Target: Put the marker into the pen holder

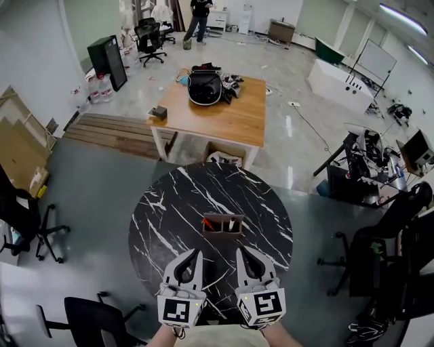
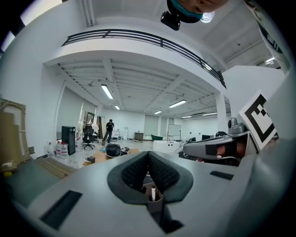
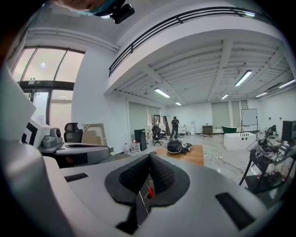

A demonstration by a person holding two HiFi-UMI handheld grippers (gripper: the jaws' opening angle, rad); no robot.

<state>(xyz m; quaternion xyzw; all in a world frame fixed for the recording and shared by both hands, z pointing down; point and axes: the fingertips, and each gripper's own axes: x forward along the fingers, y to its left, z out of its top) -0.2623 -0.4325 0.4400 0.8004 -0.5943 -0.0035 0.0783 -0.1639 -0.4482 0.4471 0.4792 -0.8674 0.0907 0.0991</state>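
Note:
A brown pen holder (image 1: 223, 232) stands near the middle of the round black marble table (image 1: 169, 217). A white marker (image 1: 232, 223) stands upright in its right part and a red pen (image 1: 208, 222) in its left part. My left gripper (image 1: 197, 252) and right gripper (image 1: 241, 249) hover side by side near the table's front edge, short of the holder, both shut with nothing held. Through the left gripper's (image 2: 148, 153) jaws, the left gripper view shows the white marker (image 2: 153, 193). Below the right gripper's (image 3: 149, 155) tips, the right gripper view shows the red pen (image 3: 149, 192).
A wooden table (image 1: 230, 118) with a black bag (image 1: 204, 87) stands beyond the marble one. Office chairs sit at the left (image 1: 30, 227), front left (image 1: 91, 318) and right (image 1: 369, 254). A person (image 1: 199, 17) stands far off at the back.

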